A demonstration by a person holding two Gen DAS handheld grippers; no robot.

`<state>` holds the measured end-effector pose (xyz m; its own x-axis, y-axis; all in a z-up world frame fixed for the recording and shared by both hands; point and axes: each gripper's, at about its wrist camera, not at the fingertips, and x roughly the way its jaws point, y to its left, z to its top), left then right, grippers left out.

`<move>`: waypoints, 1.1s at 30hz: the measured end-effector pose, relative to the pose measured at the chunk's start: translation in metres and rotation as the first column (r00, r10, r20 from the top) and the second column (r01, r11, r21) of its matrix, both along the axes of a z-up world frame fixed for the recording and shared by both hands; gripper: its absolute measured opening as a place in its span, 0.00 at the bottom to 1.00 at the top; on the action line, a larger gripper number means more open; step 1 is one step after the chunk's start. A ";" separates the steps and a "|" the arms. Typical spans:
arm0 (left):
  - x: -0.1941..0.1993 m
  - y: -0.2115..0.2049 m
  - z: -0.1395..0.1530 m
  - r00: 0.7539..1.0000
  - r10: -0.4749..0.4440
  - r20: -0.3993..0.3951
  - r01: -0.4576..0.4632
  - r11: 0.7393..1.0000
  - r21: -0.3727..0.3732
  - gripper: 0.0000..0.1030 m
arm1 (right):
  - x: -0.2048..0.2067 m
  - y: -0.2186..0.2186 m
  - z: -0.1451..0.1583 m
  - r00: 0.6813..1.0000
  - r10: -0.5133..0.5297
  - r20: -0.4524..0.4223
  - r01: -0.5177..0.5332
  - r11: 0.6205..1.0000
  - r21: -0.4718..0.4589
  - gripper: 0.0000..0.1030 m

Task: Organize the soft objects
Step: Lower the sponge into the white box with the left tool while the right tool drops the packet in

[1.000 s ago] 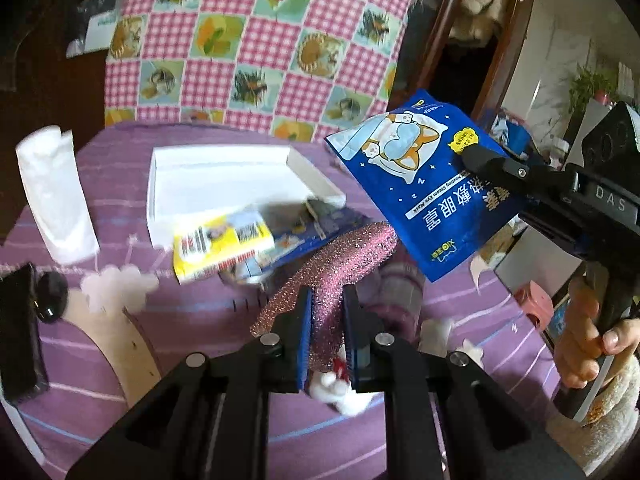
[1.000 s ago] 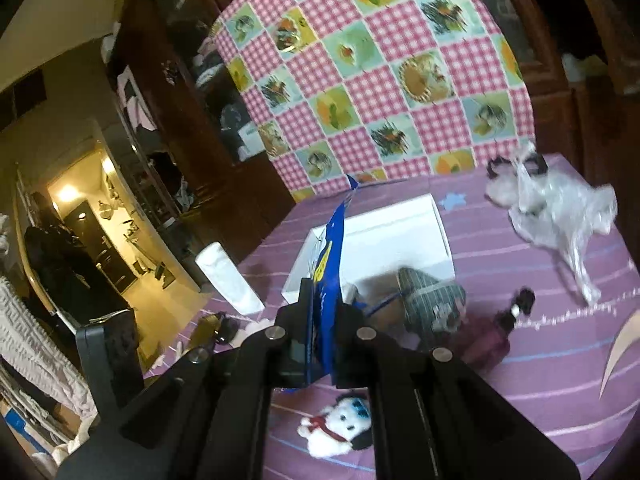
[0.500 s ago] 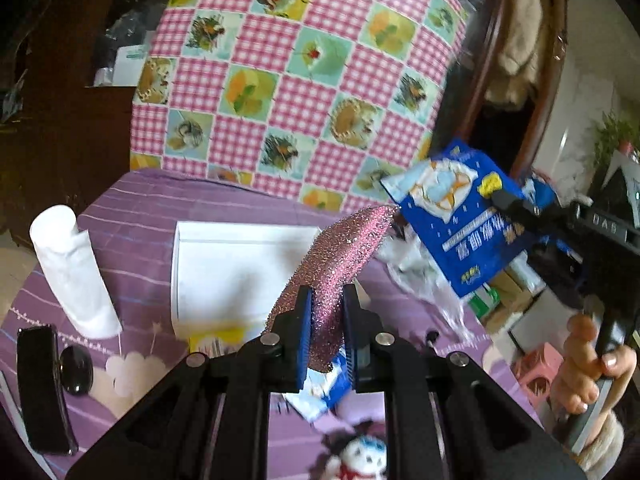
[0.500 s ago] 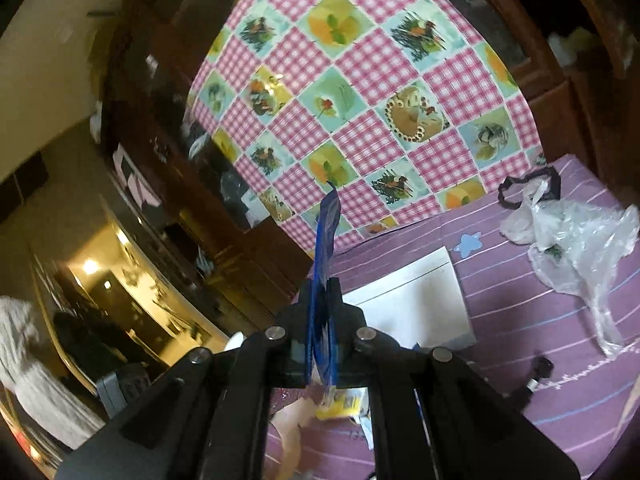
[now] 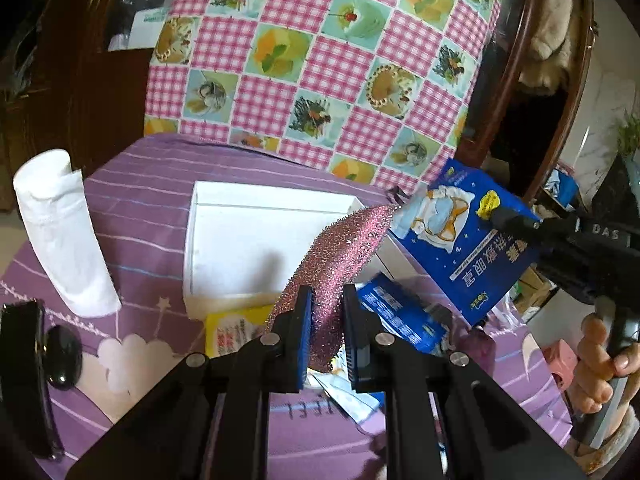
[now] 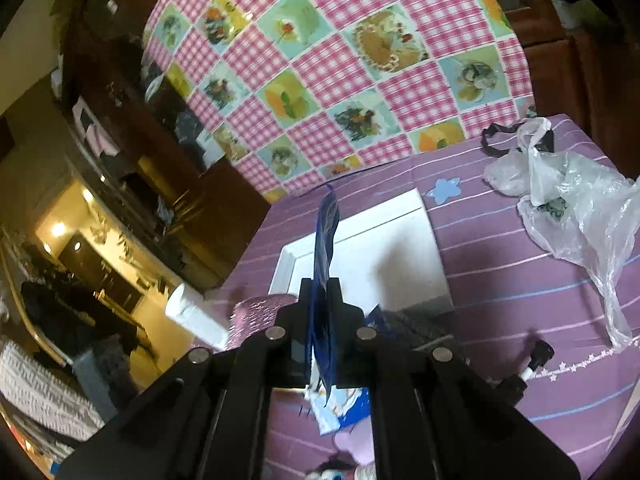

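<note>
Pink and glittery, the sponge (image 5: 340, 252) sits pinched in your left tool (image 5: 324, 336) while your right tool (image 6: 320, 320) clamps the blue packet (image 5: 464, 240) by one edge, both raised over the white tray (image 5: 240, 240) on the surface (image 5: 140, 184), likely ready for dropping in.

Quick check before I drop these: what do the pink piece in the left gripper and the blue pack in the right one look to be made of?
Pink piece: looks like a sponge or scouring pad with glittery metallic mesh; rough sparkling surface, bends as it hangs. Blue pack: glossy printed plastic or foil pouch; shiny, thin, seen edge-on in the right wrist view. Both judged by look only.
</note>
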<state>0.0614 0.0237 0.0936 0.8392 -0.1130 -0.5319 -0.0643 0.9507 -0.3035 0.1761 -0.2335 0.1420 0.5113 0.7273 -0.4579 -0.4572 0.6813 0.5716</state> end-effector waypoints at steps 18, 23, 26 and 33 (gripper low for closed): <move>0.068 0.045 -0.051 0.973 0.212 -0.092 -0.208 0.977 0.052 0.13 | 0.107 0.048 -0.107 0.953 -0.111 -0.280 0.108 0.994 -0.027 0.11; 0.071 0.041 -0.055 0.971 0.220 -0.091 -0.212 0.973 0.090 0.27 | 0.107 0.050 -0.106 0.949 -0.164 -0.267 0.127 0.980 -0.152 0.46; 0.072 0.042 -0.057 0.964 0.245 -0.098 -0.232 0.965 0.124 0.62 | 0.104 0.050 -0.101 0.966 -0.147 -0.214 0.112 0.979 -0.169 0.55; 0.063 0.044 -0.047 0.973 0.227 -0.040 -0.224 0.972 0.067 0.67 | 0.090 0.058 -0.072 0.993 -0.105 -0.056 0.087 0.960 -0.265 0.73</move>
